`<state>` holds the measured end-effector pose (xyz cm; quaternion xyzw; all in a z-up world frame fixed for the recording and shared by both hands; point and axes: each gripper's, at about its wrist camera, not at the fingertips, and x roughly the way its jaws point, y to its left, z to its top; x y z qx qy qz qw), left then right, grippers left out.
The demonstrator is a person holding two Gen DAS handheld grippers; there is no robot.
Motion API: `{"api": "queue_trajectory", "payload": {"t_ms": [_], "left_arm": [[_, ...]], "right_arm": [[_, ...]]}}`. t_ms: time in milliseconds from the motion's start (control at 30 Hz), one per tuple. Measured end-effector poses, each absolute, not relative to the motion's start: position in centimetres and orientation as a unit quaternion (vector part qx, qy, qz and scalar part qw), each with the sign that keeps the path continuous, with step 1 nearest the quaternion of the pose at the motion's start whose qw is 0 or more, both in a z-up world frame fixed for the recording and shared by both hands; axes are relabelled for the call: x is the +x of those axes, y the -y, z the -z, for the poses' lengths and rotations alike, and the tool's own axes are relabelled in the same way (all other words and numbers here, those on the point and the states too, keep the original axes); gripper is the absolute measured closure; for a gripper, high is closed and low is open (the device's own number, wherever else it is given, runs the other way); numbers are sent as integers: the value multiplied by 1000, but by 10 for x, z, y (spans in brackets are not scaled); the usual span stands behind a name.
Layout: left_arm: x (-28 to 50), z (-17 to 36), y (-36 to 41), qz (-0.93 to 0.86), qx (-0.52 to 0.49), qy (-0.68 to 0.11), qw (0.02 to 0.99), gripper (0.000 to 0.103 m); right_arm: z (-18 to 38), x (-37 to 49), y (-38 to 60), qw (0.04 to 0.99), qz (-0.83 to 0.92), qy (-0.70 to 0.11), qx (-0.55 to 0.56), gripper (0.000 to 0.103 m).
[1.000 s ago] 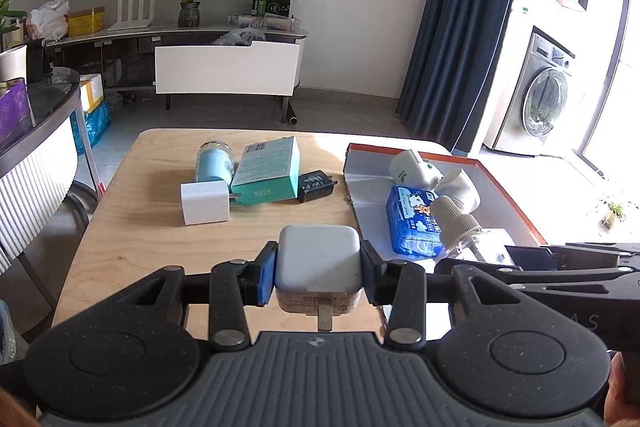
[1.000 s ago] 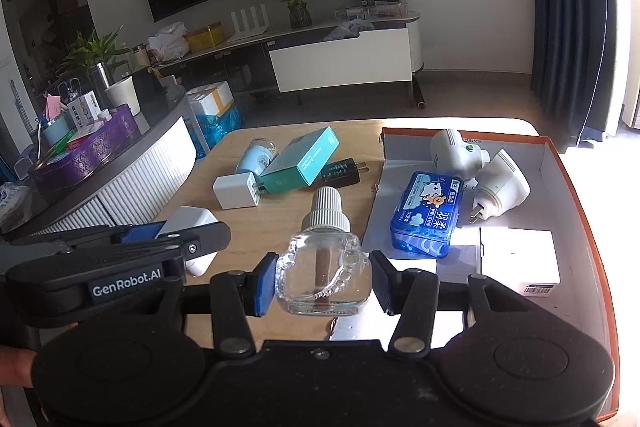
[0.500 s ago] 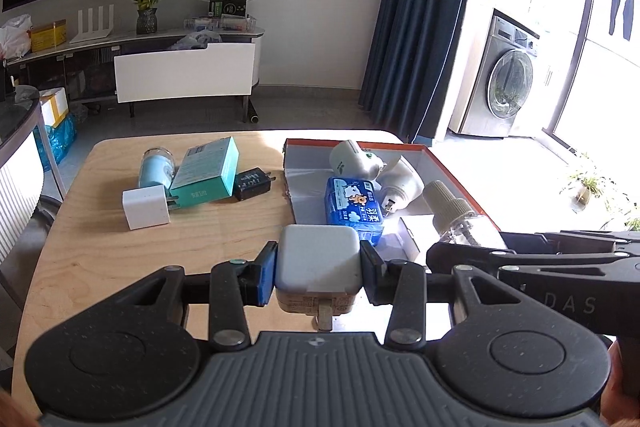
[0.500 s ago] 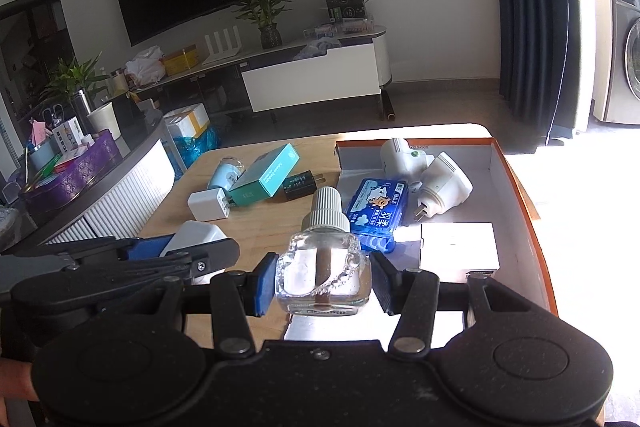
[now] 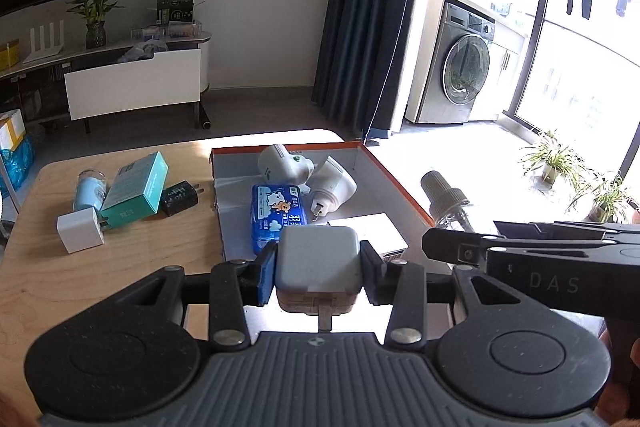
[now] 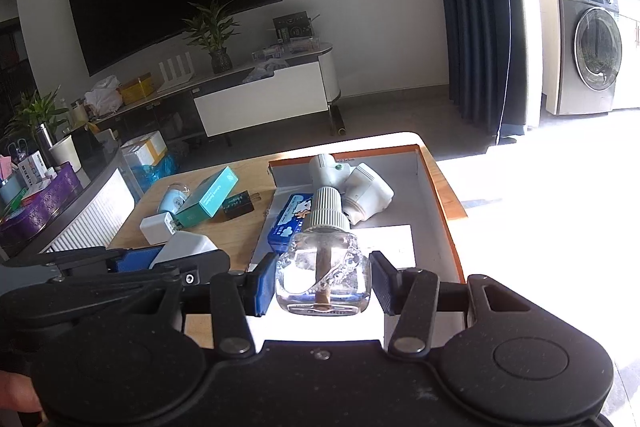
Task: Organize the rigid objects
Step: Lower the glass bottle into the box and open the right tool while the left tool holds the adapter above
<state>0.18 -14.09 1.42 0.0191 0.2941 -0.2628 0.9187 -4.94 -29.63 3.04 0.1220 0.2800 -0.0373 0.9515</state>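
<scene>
My left gripper is shut on a white power adapter and holds it above the near end of the orange-rimmed tray. My right gripper is shut on a clear glass bottle with a ribbed grey cap, above the tray's near end; the bottle also shows in the left wrist view. In the tray lie a blue packet, two white plug-in devices and a white box.
On the wooden table left of the tray lie a teal box, a black charger, a small white charger and a light blue jar. A TV stand stands on the floor beyond.
Both grippers have moved right, from over the table to over the tray's near end, and turned right, each still holding its object.
</scene>
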Motion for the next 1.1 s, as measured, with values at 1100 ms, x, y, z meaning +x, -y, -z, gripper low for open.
{"api": "queue_trajectory", "payload": {"t_ms": [1100], "left_arm": [[24,-20,174,278,37,-287,916,61]], "right_arm": [[-37,-29,332,954,57,-265,132,44]]}}
